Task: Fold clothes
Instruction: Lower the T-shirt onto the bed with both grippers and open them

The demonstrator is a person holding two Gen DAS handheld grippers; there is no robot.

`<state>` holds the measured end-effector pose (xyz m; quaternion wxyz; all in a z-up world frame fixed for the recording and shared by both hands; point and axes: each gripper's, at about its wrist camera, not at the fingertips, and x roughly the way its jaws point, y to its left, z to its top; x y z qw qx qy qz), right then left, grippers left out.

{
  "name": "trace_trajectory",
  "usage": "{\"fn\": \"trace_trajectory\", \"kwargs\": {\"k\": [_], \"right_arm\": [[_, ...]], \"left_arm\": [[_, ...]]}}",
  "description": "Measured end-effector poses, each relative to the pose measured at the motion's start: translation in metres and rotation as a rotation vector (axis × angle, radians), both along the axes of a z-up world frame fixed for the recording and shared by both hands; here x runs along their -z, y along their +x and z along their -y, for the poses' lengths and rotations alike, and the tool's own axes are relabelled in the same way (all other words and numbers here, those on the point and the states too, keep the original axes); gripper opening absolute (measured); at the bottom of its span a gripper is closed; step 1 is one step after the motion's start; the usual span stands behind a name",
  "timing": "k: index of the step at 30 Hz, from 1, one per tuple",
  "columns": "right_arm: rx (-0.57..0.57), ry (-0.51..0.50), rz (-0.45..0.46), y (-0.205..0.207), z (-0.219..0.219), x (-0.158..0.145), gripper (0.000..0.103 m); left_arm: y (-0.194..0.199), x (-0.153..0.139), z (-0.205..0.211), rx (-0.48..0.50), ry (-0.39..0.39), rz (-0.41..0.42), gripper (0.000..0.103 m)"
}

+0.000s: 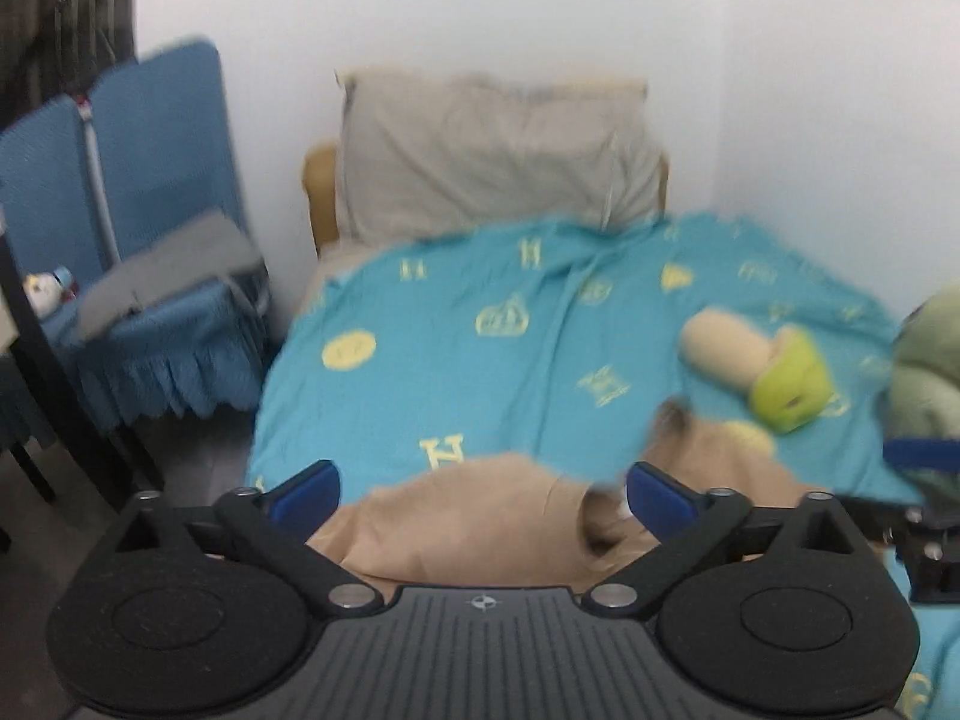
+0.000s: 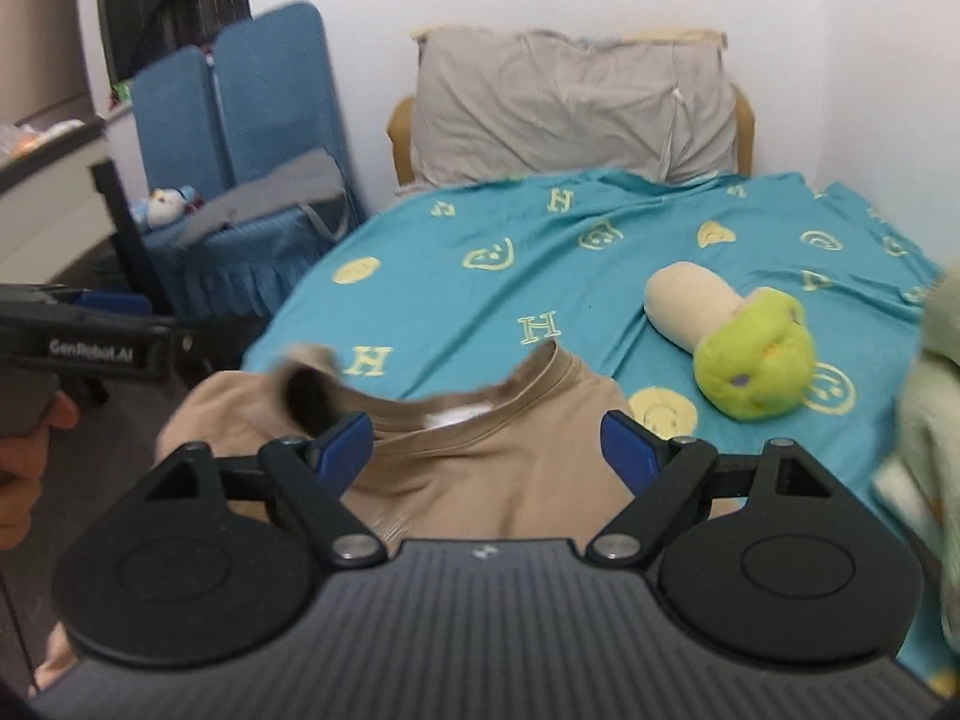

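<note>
Ahead, both the left hand-held gripper [image 1: 480, 495] and right hand-held gripper [image 2: 486, 450] gape released above a tan T-shirt [image 2: 480, 468] (collar facing away) on the bed [image 2: 432, 300], a plush toy [image 2: 729, 342] beyond-right.

Tan shirt [image 2: 480, 468]: soft matt knit cloth, ribbed collar, white label inside the neck; bedsheet [image 2: 450, 294], 12 o'clock of the shirt: thin matt teal woven cloth, creased, yellow print; pillow [image 2: 570, 102]: grey matt cloth, wrinkled; headboard [image 2: 399, 138]: light wood, smooth; plush toy [image 2: 732, 336], 2 o'clock of the shirt: fuzzy pile fabric, beige and lime; right gripper [image 2: 486, 450]: matt black plastic, ribbed body, bare metal pivot pins, blue fingers [image 2: 345, 450] smooth, slight sheen; left gripper [image 1: 480, 489]: same finish.
</note>
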<state>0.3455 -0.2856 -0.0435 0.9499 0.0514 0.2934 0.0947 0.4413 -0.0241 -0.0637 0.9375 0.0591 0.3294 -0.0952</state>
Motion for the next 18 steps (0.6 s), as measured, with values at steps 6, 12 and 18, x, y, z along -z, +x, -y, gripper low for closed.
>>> {"fn": "trace_trajectory", "kwargs": {"k": [6,12,18], "right_arm": [[0.082,0.106,0.012,-0.109,0.008,-0.016,0.085],[0.150,0.164,0.038,-0.174,0.017,-0.018,0.085],[0.192,0.220,0.037,-0.180,0.030,-0.003,0.085]], "left_arm": [[-0.098,-0.015,-0.022,-0.019,-0.061,0.061,0.103],[-0.197,-0.012,-0.055,-0.105,-0.153,0.010,0.102],[-0.194,0.027,-0.152,-0.433,-0.481,-0.154,0.094]]}}
